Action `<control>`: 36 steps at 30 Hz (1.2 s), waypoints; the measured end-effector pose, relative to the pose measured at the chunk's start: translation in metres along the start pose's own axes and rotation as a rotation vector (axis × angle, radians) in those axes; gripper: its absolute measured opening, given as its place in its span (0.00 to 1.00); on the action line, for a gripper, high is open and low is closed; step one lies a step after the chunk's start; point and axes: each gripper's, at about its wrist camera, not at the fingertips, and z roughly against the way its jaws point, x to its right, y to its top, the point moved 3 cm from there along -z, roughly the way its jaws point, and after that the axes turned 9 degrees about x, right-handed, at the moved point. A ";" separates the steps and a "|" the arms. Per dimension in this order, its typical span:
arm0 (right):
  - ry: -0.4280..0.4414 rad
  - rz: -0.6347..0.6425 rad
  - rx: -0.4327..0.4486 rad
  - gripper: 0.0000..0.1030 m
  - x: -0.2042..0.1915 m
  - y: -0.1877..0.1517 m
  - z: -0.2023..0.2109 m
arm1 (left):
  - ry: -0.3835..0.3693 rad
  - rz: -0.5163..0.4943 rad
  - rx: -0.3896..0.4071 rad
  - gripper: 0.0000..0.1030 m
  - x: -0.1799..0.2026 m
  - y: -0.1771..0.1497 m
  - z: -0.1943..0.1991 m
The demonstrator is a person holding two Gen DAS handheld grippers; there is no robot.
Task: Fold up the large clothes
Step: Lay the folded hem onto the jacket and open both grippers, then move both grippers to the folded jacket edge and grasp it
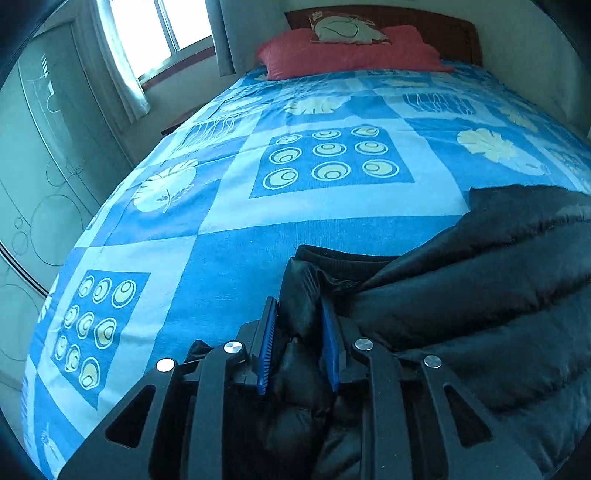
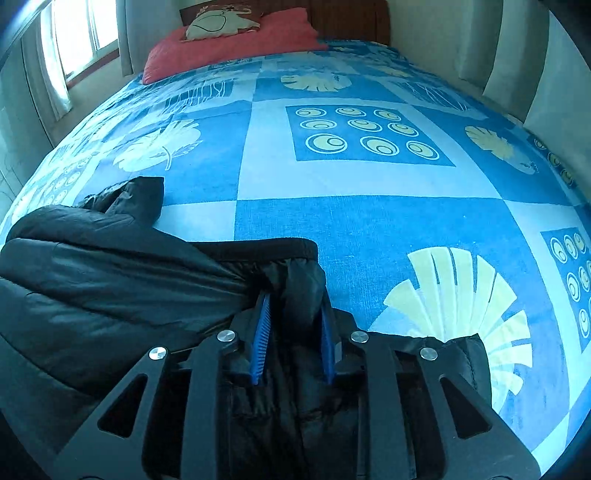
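- Since the black puffer jacket [image 1: 480,295] lies bunched at the near end of the bed, fold looks mid-way: each gripper has a ribbed-hem corner laid down, rest of jkt heaped between them.
- Left wrist view: jkt fills 3–6 o'clock; right wrist view [image 2: 92,277]: it fills 7–10 o'clock.
- Left gripper [image 1: 301,314]: blue pads either side of a puffy fold, fabric bulging between; gap looks slack, so prob. letting go, but can't tell for sure whether pads press.
- Right gripper [image 2: 295,310]: same story, hem corner between the pads, loose-looking; clamp or not unclear.
- Both point steeply down twd the blue patterned bedsheet [image 1: 229,236], fingertips near the cloth, roughly mirror-posed.
- Next, I judge: free both jaws fully, back off w/o dragging the hem, then re-grip a side or sleeve to fold inward. Slippery fill may spring back.
- Further out: red pillow [image 1: 351,51] at 12 o'clock w/ a small cushion [image 1: 347,31] on it; window [image 1: 155,29] at 11 o'clock.
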 end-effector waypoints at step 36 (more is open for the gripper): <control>0.095 0.077 0.036 0.70 -0.117 -0.028 0.049 | -0.078 0.023 0.087 0.79 0.087 -0.015 0.085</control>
